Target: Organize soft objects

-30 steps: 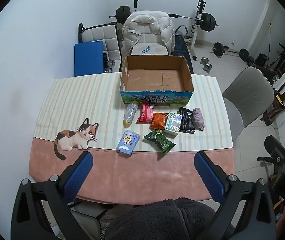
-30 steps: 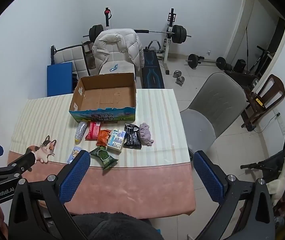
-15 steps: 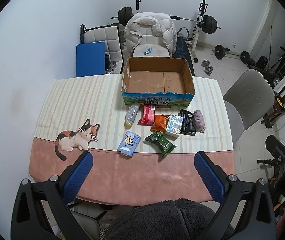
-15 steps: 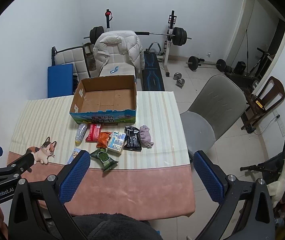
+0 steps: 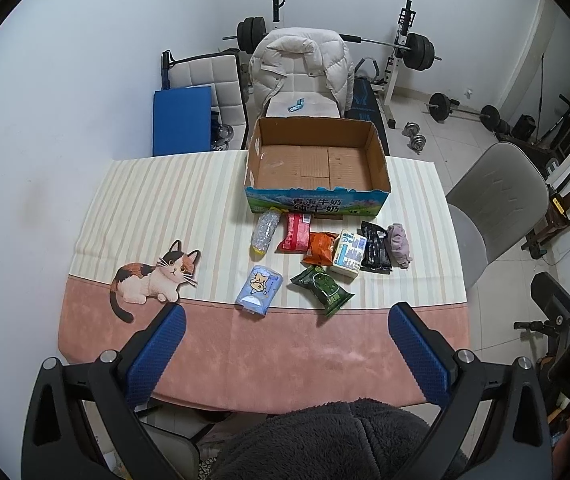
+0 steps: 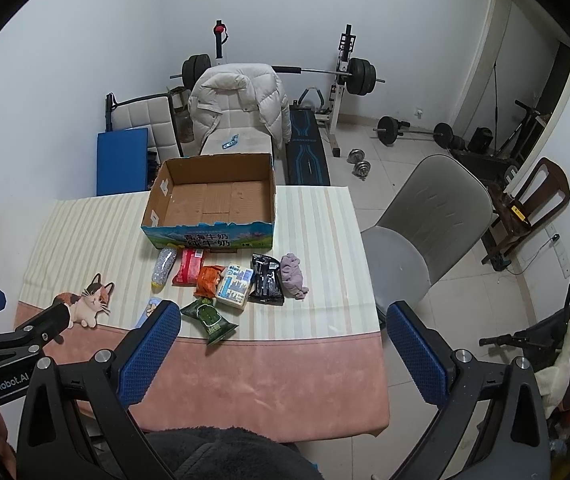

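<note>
An open, empty cardboard box (image 5: 317, 158) (image 6: 213, 196) stands at the table's far side. In front of it lie several soft items: a crushed plastic bottle (image 5: 264, 233), a red packet (image 5: 295, 232), an orange packet (image 5: 319, 248), a white-blue tissue pack (image 5: 348, 255), a black packet (image 5: 375, 245), a purple cloth (image 5: 399, 245) (image 6: 293, 275), a green packet (image 5: 322, 289) (image 6: 208, 318) and a light blue pack (image 5: 258, 289). My left gripper (image 5: 285, 320) and right gripper (image 6: 283, 320) are both open and empty, high above the table's near edge.
The table (image 5: 149, 208) has a striped and pink cloth with a cat picture (image 5: 153, 278). A grey chair (image 6: 421, 236) stands at its right. A chair with a white jacket (image 5: 301, 68) is behind the box. Weights and a bench stand at the back.
Both views have shifted slightly: the table and the box sit a little lower in both. Nothing on the table has moved. Both grippers stay open.
</note>
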`<state>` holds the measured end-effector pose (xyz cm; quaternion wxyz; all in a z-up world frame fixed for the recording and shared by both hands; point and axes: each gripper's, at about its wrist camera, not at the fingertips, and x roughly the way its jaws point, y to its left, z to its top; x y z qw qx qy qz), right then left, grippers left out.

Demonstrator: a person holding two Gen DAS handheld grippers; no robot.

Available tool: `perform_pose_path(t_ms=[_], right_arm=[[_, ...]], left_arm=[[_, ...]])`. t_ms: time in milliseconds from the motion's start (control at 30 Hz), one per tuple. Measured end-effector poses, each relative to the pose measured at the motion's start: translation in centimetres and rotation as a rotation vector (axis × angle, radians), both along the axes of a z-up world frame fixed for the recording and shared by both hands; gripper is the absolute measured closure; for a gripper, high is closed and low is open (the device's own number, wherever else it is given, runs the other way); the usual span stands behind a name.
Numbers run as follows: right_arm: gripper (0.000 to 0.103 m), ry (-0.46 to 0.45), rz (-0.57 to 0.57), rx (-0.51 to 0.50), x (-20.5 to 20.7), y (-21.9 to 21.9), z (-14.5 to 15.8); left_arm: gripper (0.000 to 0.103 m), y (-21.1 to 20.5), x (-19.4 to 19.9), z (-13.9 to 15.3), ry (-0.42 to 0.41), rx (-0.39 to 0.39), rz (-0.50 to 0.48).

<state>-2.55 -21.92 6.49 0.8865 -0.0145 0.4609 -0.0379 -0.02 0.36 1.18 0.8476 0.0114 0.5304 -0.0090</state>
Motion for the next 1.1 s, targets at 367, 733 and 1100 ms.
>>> perform_pose_path(t_ms=[367, 733, 1100], right_arm=[[0.0, 0.0, 0.002, 0.001, 0.03, 0.07, 0.04], [0.0, -0.002, 0.003, 0.0, 0.07, 0.17, 0.12], [0.0, -0.002, 0.004, 0.004, 0.07, 0.24, 0.16]], left_arm=[[0.0, -0.01, -0.03, 0.15, -0.003, 0.002, 0.001], [0.0, 0.04, 0.11, 0.79, -0.013, 0.001, 0.005], [0.0, 0.19, 0.15, 0.9, -0.013, 0.001, 0.004]])
